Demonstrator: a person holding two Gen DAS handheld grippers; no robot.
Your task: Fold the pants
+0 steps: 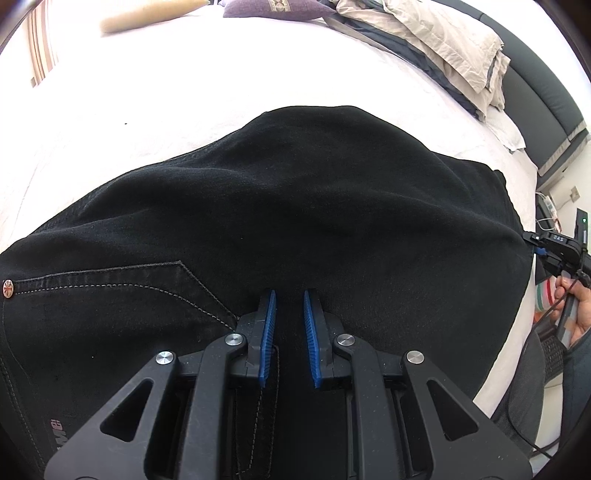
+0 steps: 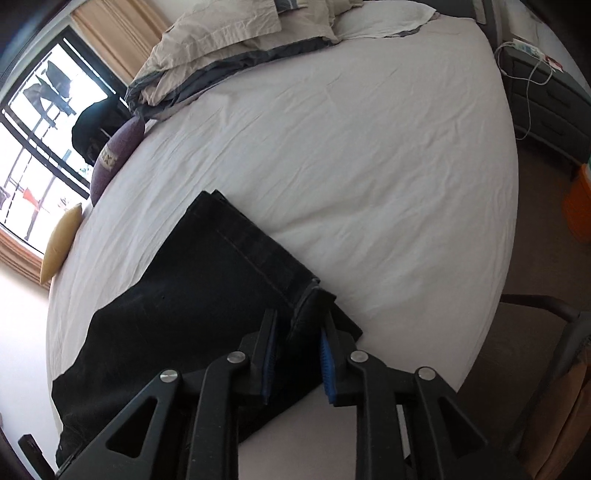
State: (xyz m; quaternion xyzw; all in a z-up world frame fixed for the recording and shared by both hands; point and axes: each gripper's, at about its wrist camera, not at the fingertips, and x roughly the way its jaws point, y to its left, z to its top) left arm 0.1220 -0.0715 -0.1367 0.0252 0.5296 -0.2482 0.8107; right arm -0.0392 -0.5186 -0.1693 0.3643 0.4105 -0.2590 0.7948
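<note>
Left wrist view: black pants [image 1: 280, 206] lying on bed [image 1: 147, 92], already doubled lengthwise, it seems. Left tool [image 1: 289, 295] sitting at waist end near pocket, jaws slightly apart; whether pinching fabric, cannot tell. Right tool [image 2: 300, 322] clamping hem corner at cuff end, near bed edge. Step judged: gripping both ends for crosswise fold. Next: carrying cuffs toward waist. Bare sheet beyond; rumpled bedding [image 2: 229, 48] well apart.

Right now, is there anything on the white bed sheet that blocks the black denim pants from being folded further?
Nothing visible does. The black denim pants lie on bare white bed sheet. The crumpled beige duvet, purple cushion and yellow pillow sit apart at the bed's edges.
</note>
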